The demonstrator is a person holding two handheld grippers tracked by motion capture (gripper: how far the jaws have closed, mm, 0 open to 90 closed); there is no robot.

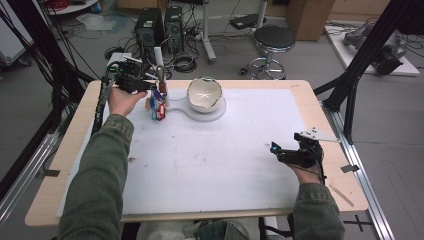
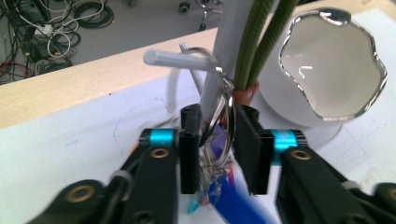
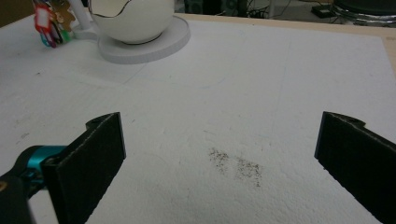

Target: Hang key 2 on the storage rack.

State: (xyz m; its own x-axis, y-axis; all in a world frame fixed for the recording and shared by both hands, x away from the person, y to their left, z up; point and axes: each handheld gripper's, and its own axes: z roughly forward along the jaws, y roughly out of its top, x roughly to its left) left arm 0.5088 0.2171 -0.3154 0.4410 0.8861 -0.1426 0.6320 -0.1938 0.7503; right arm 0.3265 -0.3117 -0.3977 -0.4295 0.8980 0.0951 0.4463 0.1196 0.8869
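Observation:
A bunch of coloured tags (image 1: 158,107) hangs by a metal key ring (image 2: 219,116) from a grey peg (image 2: 173,58) on a small stand at the table's far left. My left gripper (image 1: 150,86) reaches it from the left. In the left gripper view the left gripper (image 2: 218,114) has its jaws closed against both sides of the ring, and a blue tag (image 2: 229,196) dangles below. Just right of the stand a white egg-shaped shell (image 1: 204,93) rests on a round white base (image 1: 217,112). My right gripper (image 1: 275,148) hovers open over the mat's right side, nothing between its jaws (image 3: 223,126).
A white mat (image 1: 210,160) covers most of the wooden table; a dark smudge (image 3: 236,165) marks it by the right gripper. Two green stalks (image 2: 261,37) rise beside the stand's post. Beyond the far edge are a stool (image 1: 274,39) and computer towers (image 1: 150,27). A black frame strut (image 1: 360,65) stands right.

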